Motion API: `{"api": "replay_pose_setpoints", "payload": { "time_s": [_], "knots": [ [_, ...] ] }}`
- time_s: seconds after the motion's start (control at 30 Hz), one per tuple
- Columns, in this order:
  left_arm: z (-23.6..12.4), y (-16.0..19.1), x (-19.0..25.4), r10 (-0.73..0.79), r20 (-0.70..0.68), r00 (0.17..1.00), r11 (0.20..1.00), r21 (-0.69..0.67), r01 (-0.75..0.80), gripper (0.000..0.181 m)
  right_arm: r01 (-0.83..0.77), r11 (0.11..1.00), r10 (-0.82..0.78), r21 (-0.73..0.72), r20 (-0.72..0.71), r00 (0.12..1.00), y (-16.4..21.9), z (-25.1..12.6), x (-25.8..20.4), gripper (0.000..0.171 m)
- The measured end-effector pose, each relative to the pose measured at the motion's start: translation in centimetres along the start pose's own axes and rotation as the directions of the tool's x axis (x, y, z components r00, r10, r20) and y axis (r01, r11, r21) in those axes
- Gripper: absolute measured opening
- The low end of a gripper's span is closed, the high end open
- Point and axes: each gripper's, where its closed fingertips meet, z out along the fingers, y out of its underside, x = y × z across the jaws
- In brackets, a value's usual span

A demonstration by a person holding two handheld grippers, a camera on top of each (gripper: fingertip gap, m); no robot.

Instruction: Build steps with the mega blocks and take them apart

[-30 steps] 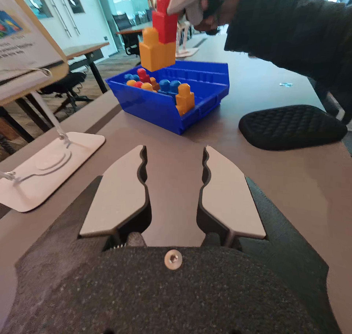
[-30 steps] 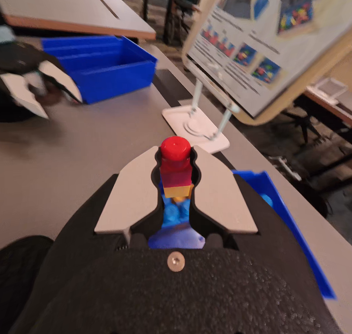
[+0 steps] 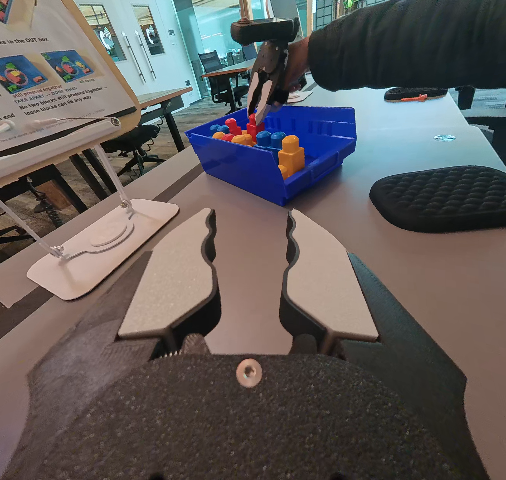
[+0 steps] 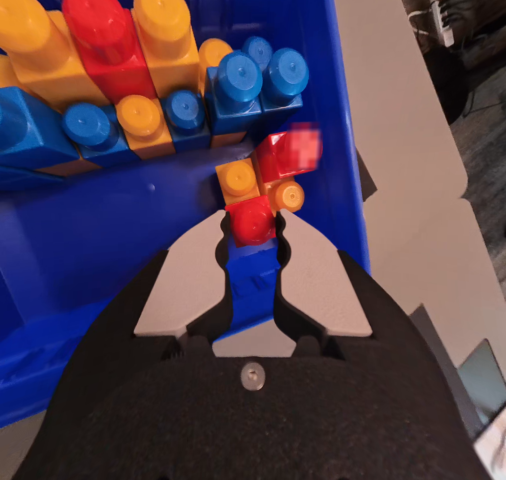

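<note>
The left gripper [image 3: 250,250] hangs empty over the counter [image 3: 410,288], jaws apart, as it was a second ago. Farther right, the right gripper [image 4: 251,214] has dropped from above the bin [image 3: 246,171] into it, carrying the red-and-orange stack [image 4: 254,192] down beside the loose blocks [image 4: 153,83]. Its jaws flank the red block [image 4: 253,224], whether gripping or just freed I cannot tell. It looks like a drop-off before the stack is pulled apart.

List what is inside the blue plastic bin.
The blue plastic bin holds red, orange and blue studded plastic blocks, several pressed together. The right gripper reaches in around a red block. Lower layers stay hidden.
</note>
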Motion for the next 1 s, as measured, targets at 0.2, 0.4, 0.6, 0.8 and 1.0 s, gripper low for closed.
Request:
{"api": "replay_pose_setpoints", "payload": {
  "time_s": [0.2,0.4,0.6,0.8,1.0],
  "knots": [
    [0.0,0.1,0.1,0.0,-0.007,1.0,1.0,-0.005,0.0,0.049,0.002,0.998,-0.002,-0.062,0.004,1.0,-0.9,0.6,0.5,0.032],
    [-0.2,0.0,0.1,-0.018,-0.009,1.0,1.0,-0.012,0.018,0.045,-0.023,0.998,0.024,-0.065,0.017,1.0,-1.7,-1.3,0.4,0.039],
    [-0.6,-0.4,-0.6,-0.046,0.019,0.999,0.999,-0.004,0.046,0.041,-0.049,0.945,0.085,0.325,-0.099,0.991,-9.6,-8.5,0.2,0.04],
    [-1.1,-1.0,-1.4,-0.058,0.073,0.996,0.998,0.021,0.057,0.038,-0.108,0.69,0.264,0.716,-0.11,0.958,-17.2,-15.5,-4.7,0.031],
    [-1.9,-1.7,-2.6,-0.076,0.139,0.987,0.996,0.054,0.069,0.032,-0.166,0.543,0.349,0.823,-0.041,0.936,-19.6,-15.4,-12.8,0.015]
  ]
}}
